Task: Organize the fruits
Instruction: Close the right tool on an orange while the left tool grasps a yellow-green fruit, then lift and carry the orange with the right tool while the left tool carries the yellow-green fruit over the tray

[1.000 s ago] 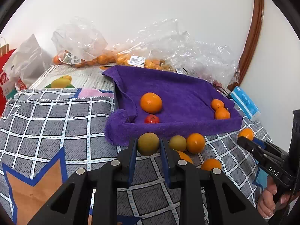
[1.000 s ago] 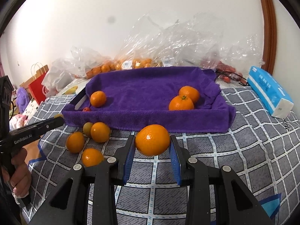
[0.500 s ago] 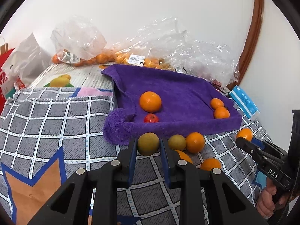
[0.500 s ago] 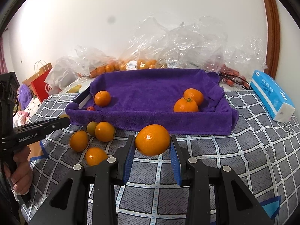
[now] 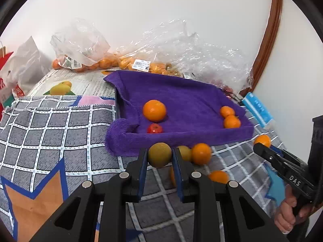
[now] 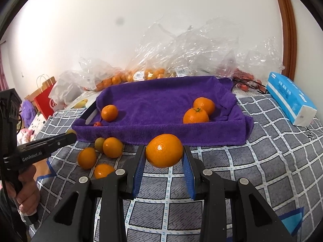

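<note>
Left gripper [image 5: 159, 157] jaws clamped on a round olive-green fruit [image 5: 159, 154]; right gripper [image 6: 164, 157] jaws clamped on a round orange mandarin [image 6: 164, 150], both near the purple towel-lined tray [image 6: 161, 135].

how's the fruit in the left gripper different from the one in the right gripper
The fruit in the left gripper is dull olive-green; the orange in the right gripper is bright and glossy. The green fruit is rounder and needs a narrower jaw gap; the orange looks wider and slightly flattened. Both are clamped between blue pads, in front of the purple towel-lined tray.
</note>
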Demonstrator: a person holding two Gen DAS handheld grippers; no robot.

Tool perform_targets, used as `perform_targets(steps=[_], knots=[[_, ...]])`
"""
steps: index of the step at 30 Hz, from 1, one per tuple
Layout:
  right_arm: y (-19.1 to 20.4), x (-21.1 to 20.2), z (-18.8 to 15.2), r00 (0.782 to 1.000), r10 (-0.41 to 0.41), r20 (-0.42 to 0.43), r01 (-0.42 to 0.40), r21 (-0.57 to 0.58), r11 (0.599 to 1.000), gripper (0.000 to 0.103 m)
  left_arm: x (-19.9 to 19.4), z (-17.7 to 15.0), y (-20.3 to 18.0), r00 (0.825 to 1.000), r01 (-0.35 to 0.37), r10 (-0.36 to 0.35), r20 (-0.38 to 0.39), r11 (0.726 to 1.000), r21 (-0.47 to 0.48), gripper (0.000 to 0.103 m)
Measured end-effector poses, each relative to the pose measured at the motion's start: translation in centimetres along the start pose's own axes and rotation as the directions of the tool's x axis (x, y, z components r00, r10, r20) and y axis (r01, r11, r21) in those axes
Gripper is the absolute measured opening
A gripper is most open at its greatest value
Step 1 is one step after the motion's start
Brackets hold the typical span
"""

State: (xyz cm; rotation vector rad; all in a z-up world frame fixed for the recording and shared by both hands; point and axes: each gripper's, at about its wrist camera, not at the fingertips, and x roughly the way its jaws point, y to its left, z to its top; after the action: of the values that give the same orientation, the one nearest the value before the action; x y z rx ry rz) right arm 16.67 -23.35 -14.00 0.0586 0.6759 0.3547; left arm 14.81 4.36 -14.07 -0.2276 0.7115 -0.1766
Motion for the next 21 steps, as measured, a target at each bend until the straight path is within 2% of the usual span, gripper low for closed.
perform_targets(steps=[3, 8, 13, 16, 21], knots=[[-0.1, -1.1, 1.0, 1.000, 0.001, 0.012, -0.001, -0.015, 1.000, 0.036, -1.9, 1.2, -0.5, 0.998, 0.048, -0.048, 0.036, 0.999, -0.001, 0.023], [-1.0, -2.1, 3.9, 0.997, -0.049, 0.051, 0.051, -0.033, 0.998, 0.036, -2.9, 4.6, -1.0, 0.997, 0.050, -0.050, 0.064, 0.999, 0.007, 0.023], [-2.6, -1.7, 7.2, 0.991, -0.094, 0.093, 0.097, -0.023, 0.995, 0.036, -0.9, 7.4, -0.8, 0.996, 0.059, -0.055, 0.067, 0.997, -0.049, 0.023], [-3.7, -0.2, 8.8, 0.991, -0.103, 0.086, 0.104, -0.014, 0.994, 0.036, 1.1, 8.7, -0.9, 0.995, 0.078, -0.073, 0.066, 0.994, -0.080, 0.023], [-5.9, 3.6, 8.2, 0.992, -0.114, 0.053, 0.112, 0.034, 0.993, 0.036, 4.0, 8.7, -1.2, 0.994, 0.083, -0.078, 0.073, 0.993, -0.079, 0.023]])
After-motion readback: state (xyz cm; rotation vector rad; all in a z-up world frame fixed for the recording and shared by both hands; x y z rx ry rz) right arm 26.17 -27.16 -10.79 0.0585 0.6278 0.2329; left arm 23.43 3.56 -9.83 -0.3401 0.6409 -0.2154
